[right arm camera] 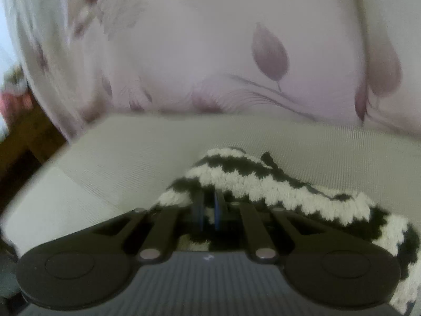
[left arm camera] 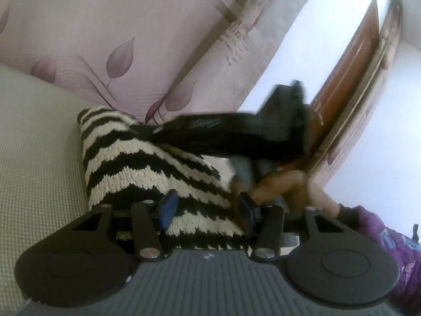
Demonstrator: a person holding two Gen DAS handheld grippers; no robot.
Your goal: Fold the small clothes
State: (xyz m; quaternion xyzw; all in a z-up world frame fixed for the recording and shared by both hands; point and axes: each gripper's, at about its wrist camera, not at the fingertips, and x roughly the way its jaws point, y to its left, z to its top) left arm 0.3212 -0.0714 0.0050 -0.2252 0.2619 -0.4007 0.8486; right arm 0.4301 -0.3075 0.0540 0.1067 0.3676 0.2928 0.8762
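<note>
The left gripper [left arm camera: 208,210] has its fingers wide apart over the stripy knit cloth [left arm camera: 136,158]. The right gripper [right arm camera: 209,213] is squeezed tight on that cloth.

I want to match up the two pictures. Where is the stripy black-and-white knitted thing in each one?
Left wrist view: the stripy knit fills the lower middle, lying between the open left tongs.
Right wrist view: it runs from the lower middle to the lower right edge, pinched by the shut right tongs.
Shared landmark: the pale pink leaf-print fabric behind it in both views.
</note>
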